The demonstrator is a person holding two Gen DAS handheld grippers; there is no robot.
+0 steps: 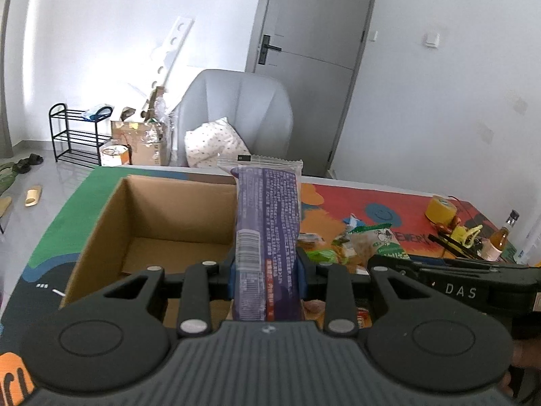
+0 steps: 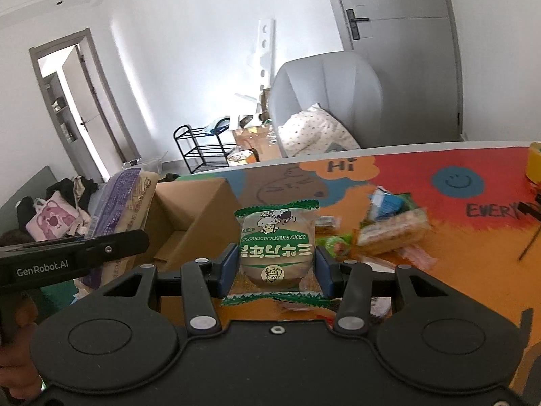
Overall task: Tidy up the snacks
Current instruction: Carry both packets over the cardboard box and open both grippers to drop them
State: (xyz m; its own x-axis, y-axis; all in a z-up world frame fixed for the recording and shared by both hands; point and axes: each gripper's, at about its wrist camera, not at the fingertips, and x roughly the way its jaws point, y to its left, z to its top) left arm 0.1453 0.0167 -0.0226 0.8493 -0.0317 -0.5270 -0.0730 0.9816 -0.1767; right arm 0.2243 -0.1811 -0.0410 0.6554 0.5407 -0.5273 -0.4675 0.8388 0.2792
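Note:
My left gripper (image 1: pixel 267 272) is shut on a long purple snack packet (image 1: pixel 267 230) that stands upright between its blue pads, at the right wall of the open cardboard box (image 1: pixel 159 216). My right gripper (image 2: pixel 275 267) is shut on a green-edged cake packet (image 2: pixel 277 247), held above the table to the right of the box (image 2: pixel 189 216). In the right wrist view the purple packet (image 2: pixel 118 199) and the left gripper's body show at the left. The green packet (image 1: pixel 380 240) also shows in the left wrist view. Several loose snacks (image 2: pixel 389 230) lie on the colourful table mat.
A yellow tape roll (image 1: pixel 439 208), a small bottle (image 1: pixel 500 240) and black-and-yellow tools sit at the table's right end. Behind the table stand a grey armchair (image 1: pixel 236 115) with a pillow, a black shoe rack (image 1: pixel 76 135) and cardboard boxes on the floor.

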